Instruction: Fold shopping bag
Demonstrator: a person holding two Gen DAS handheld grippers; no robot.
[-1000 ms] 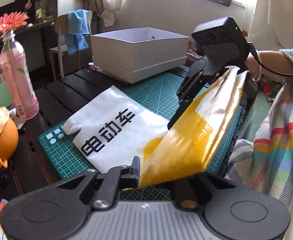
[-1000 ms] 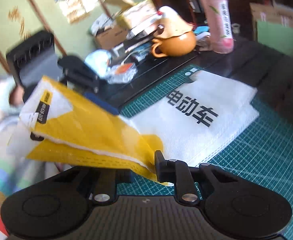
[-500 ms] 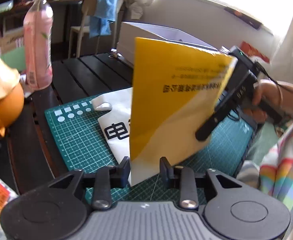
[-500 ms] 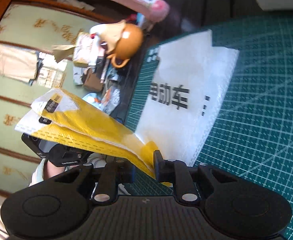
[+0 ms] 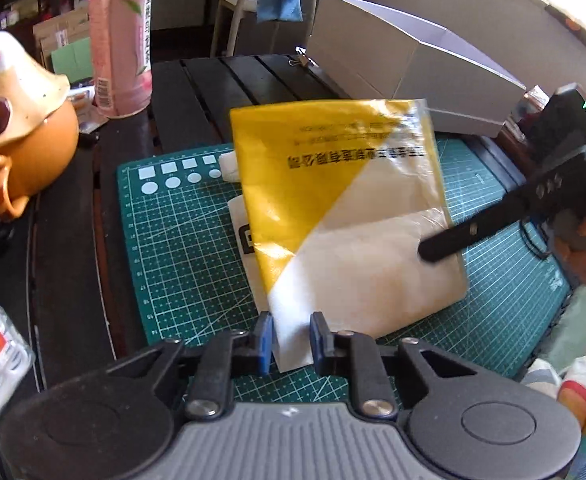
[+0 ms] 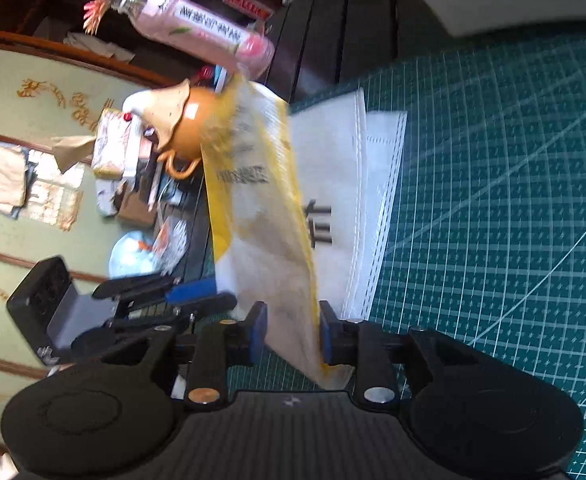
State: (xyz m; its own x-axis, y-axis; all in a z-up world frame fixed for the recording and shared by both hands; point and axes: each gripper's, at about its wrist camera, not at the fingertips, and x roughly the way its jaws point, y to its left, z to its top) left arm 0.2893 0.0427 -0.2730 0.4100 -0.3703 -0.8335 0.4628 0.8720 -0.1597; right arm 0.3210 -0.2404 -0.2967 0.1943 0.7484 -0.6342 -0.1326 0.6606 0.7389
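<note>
The green cutting mat [image 5: 181, 240] covers the dark worktop [image 5: 197, 92], and the shopping bag [image 5: 345, 216] lies on it, folded over itself: yellow and white on the upper flap with upside-down black print, white non-woven layers beneath. Its long axis runs from the near corner away towards the white box [image 5: 405, 60]. The left tool [image 5: 291, 344] stands apart, astride the bag's near white corner. The right tool [image 6: 293, 334] also stands apart around the flap's edge.

One shopping bag [image 5: 345, 216], one cutting mat [image 5: 181, 248], one pink bottle [image 5: 119, 36], one teapot [image 5: 17, 120], one white box [image 5: 405, 64], perhaps more clutter behind.
</note>
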